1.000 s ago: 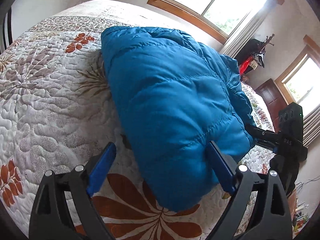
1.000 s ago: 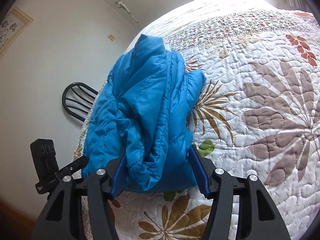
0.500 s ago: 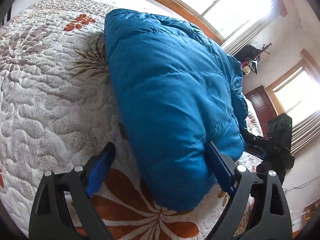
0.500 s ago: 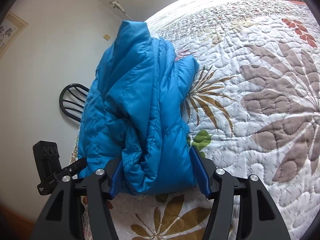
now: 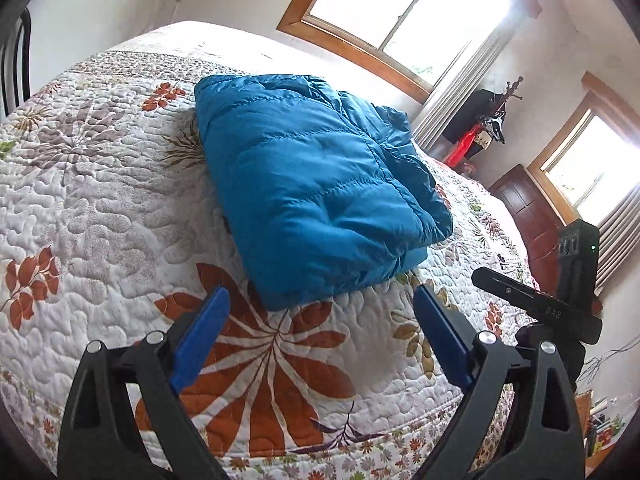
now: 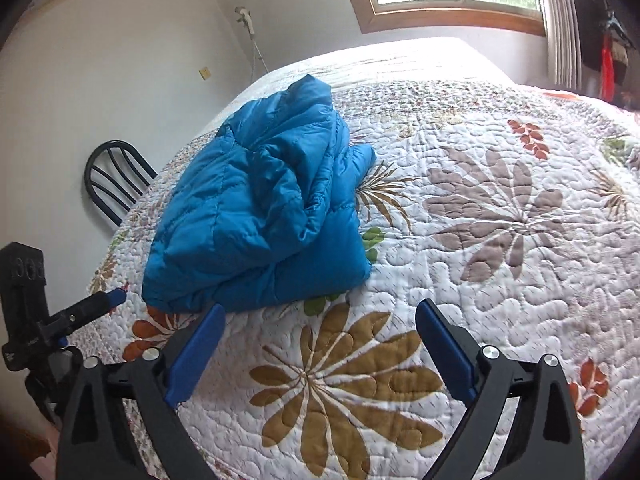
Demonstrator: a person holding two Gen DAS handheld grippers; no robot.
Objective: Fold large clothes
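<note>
Lying folded into a thick bundle, one blue puffer jacket rests on the bed, toward its near edge, with nothing on top of it. Two hand-held grippers are in play. The left hand-held gripper hangs just short of the jacket's near edge, its two blue pads spread wide with only quilt between them, touching nothing. The right hand-held gripper is opening its jaws; they stand wide apart over a tan flower on the quilt, and the jacket lies just beyond the left-hand pad, not between them and not pressed by either.

The bed is covered by one white quilted spread printed with large flowers in rust, tan and taupe and a few green leaves. Walls are plain white. Two wood-framed windows show in the left wrist view, both very bright, with pale curtains beside them. One dark wooden door stands under the further window, and one coat stand with dark and red items sits in the corner. One dark metal chair back rises beside the bed in the right wrist view.
</note>
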